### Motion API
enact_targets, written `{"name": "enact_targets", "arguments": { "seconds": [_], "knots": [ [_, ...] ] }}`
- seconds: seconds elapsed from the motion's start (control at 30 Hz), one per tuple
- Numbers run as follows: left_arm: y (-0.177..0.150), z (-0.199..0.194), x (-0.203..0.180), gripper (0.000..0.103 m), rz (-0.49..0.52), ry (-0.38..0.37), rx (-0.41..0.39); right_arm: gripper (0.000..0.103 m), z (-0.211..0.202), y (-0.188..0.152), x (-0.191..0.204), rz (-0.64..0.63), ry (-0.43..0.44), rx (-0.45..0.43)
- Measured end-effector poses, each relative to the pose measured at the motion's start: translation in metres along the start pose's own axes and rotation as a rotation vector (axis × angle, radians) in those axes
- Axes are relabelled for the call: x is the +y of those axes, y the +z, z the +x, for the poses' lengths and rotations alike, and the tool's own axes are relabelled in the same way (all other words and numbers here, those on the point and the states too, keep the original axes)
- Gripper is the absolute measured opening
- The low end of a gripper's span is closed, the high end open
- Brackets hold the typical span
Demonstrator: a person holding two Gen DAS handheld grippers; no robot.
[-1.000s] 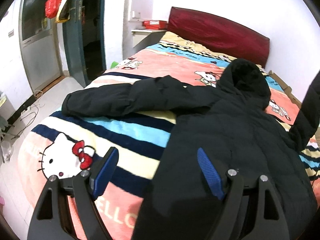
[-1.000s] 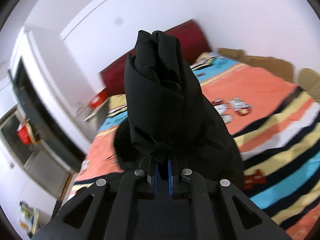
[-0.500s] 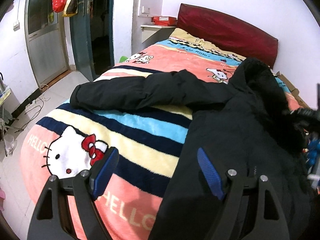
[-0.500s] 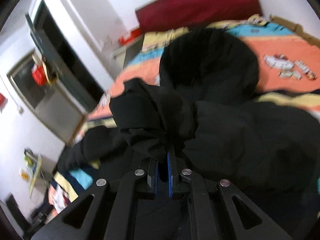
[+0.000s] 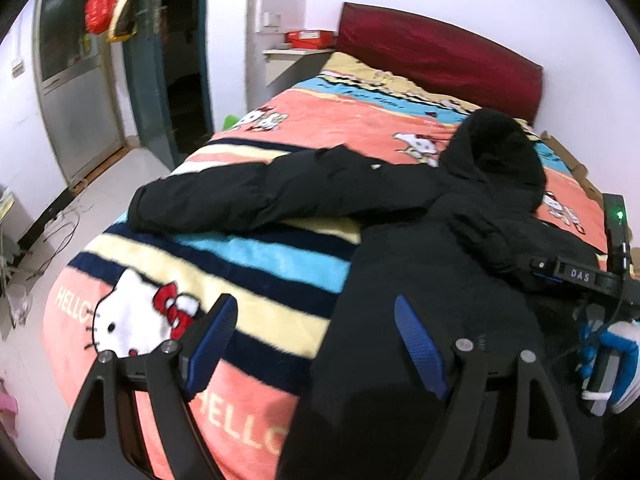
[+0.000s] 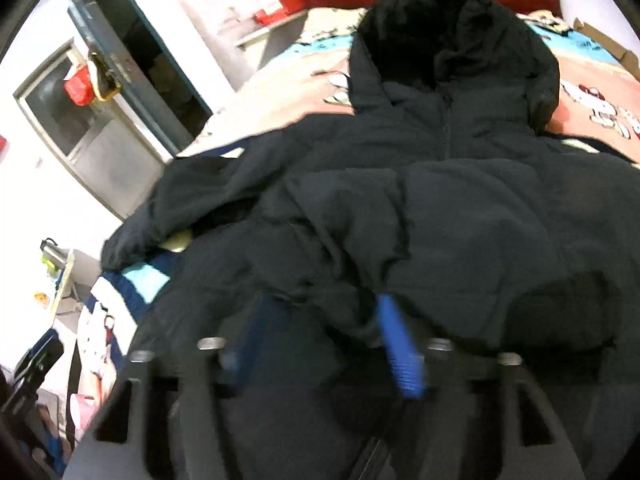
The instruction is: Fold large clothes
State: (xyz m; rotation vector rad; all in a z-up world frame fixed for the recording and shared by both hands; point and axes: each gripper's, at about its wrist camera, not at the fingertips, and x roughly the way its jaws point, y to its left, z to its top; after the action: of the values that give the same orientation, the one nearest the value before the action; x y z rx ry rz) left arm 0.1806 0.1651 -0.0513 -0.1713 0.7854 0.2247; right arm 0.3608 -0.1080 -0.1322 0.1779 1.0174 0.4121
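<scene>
Right wrist view shows the right gripper opening to let the sleeve drop across the jacket on the bed, while the left gripper hovers open, empty.

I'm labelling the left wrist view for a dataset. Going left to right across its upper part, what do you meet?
Grey door → red bag hanging on the dark open door → white shelf with the red box → dark red headboard → hood of the black jacket.
</scene>
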Motion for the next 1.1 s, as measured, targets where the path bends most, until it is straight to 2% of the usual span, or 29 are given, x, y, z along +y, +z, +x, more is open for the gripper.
{"name": "enact_targets", "arguments": {
  "seconds": [0.07,0.2,0.3,0.57,0.67,0.73,0.83,0.93,1.1],
  "knots": [
    [0.01,-0.002,-0.014,0.08,0.032,-0.019,-0.002,0.063,-0.019,-0.001,0.005,-0.026,0.024,-0.022],
    [0.027,0.004,-0.047,0.08,0.066,-0.072,0.016,0.063,-0.054,-0.001,0.001,-0.054,0.017,-0.065],
    [0.037,0.018,-0.082,0.08,0.103,-0.104,0.041,0.063,-0.081,0.001,-0.023,-0.038,-0.016,-0.099],
    [0.068,0.092,-0.197,0.08,0.178,-0.184,0.109,0.063,-0.106,0.023,-0.131,0.063,-0.293,-0.17],
    [0.075,0.122,-0.234,0.08,0.212,-0.191,0.111,0.063,-0.098,0.032,-0.157,0.08,-0.356,-0.18],
    [0.078,0.143,-0.252,0.08,0.222,-0.194,0.124,0.063,-0.089,0.035,-0.169,0.095,-0.367,-0.178],
    [0.075,0.177,-0.266,0.08,0.233,-0.168,0.174,0.063,-0.07,0.035,-0.182,0.113,-0.364,-0.157],
    [0.061,0.208,-0.26,0.081,0.254,-0.085,0.227,0.063,-0.05,0.029,-0.188,0.107,-0.357,-0.126],
    [0.062,0.214,-0.216,0.081,0.145,-0.113,0.268,0.063,-0.037,0.02,-0.193,0.11,-0.337,-0.1]
  ]
}}
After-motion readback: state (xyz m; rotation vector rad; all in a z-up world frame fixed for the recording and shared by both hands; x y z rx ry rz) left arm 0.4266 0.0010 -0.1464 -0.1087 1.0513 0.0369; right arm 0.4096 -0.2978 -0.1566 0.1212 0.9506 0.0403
